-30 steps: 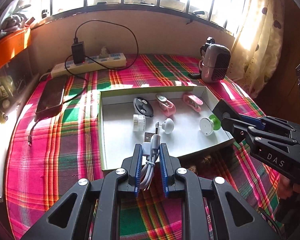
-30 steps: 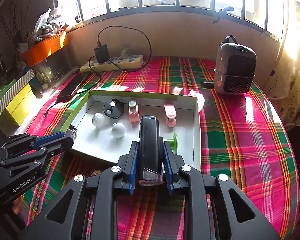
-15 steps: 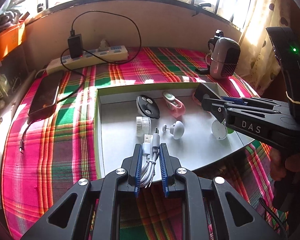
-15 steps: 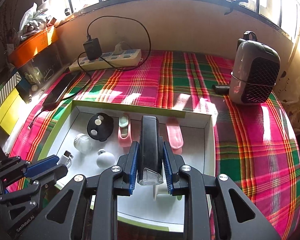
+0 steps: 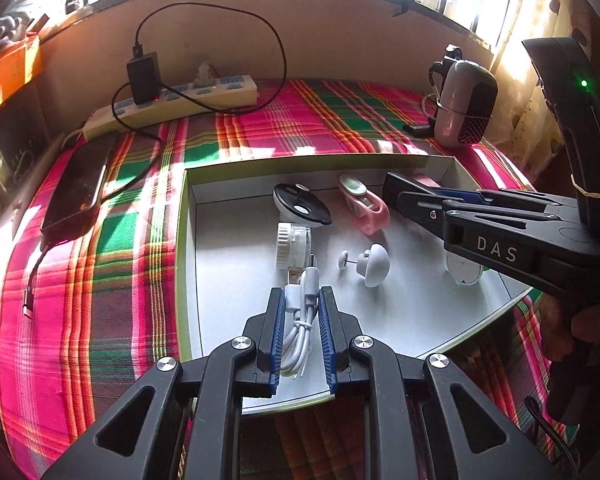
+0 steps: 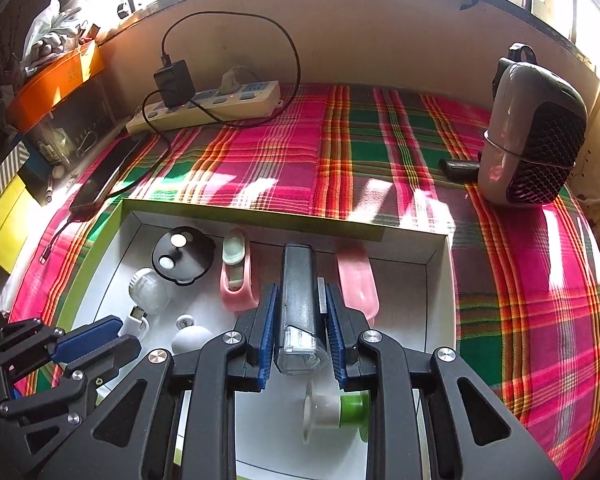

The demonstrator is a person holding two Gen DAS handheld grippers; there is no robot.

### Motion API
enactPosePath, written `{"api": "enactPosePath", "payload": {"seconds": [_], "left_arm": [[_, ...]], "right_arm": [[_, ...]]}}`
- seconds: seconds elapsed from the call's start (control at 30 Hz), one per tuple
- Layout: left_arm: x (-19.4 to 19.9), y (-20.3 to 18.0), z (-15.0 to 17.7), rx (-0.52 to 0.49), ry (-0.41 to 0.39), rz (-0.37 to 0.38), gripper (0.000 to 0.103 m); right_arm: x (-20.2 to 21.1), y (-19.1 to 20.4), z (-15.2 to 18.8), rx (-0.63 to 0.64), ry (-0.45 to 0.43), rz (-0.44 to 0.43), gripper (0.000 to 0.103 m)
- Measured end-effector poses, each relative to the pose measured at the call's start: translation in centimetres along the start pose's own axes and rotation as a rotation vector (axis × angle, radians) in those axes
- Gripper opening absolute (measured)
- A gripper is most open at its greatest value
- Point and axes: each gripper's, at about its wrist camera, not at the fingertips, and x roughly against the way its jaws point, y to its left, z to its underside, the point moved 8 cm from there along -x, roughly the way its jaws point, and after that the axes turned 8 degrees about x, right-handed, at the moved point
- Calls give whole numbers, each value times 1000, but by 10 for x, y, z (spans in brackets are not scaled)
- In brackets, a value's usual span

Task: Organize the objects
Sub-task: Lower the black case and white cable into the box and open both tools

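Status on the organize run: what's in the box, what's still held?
Done: pink clips, black disc and small white bits lie in the box. In hand: left gripper shut on a white cable, right gripper on a black light, both over the box. Left: release both.

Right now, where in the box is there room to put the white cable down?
The bare floor of the box along its left wall, left of the clear round cap, looks free. So does the near edge in front of the white knob. The back row, with the black disc and pink clip, is crowded.
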Motion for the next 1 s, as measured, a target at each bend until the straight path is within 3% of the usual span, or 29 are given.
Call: {"api": "enactPosePath", "payload": {"seconds": [1.0], "left_arm": [[-10,7,-4,-21,-8,-76,15]], "right_arm": [[-13,2,-5,0,-10,-3,25]]}}
